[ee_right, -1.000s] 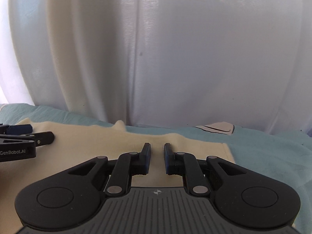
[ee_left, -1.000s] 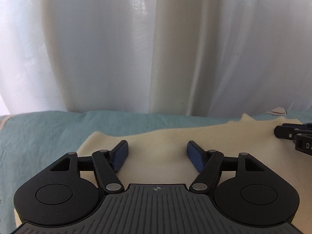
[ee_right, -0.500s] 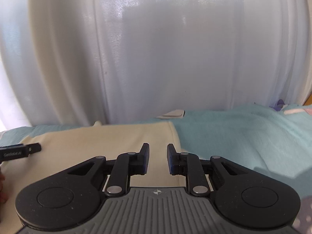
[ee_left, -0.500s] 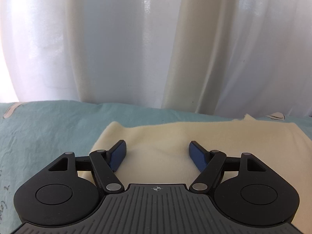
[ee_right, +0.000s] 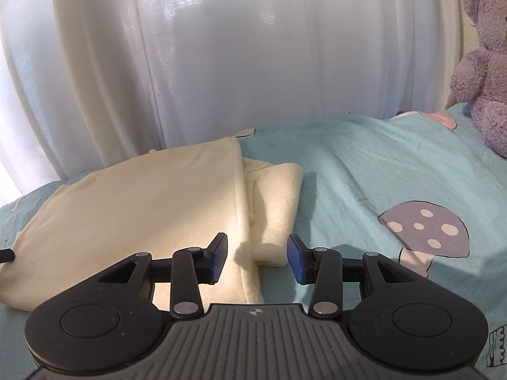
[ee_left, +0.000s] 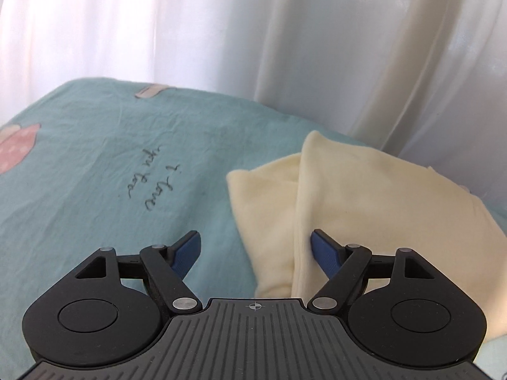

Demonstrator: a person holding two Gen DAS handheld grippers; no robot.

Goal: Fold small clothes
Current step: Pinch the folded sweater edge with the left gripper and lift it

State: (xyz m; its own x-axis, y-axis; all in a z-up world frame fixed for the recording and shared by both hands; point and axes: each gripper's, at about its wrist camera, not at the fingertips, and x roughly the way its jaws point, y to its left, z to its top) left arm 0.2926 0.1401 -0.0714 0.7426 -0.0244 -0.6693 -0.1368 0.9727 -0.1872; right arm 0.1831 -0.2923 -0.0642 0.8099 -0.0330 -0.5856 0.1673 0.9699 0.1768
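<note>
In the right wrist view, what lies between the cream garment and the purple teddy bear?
Only bedsheet: a bare teal stretch separates the cream garment from the teddy bear, with a printed mushroom nearer the camera. The right wrist view shows it.

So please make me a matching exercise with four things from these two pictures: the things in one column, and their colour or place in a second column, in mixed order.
Things:
1. folded garment
2. teddy bear
3. bed sheet
4. curtain

Descriptions:
A. teal, with a printed mushroom and handwriting
B. white, hanging behind the bed
C. cream, lying flat on the bed
D. purple, sitting at the far right edge of the right wrist view

Pairs: 1-C, 2-D, 3-A, 4-B
</note>
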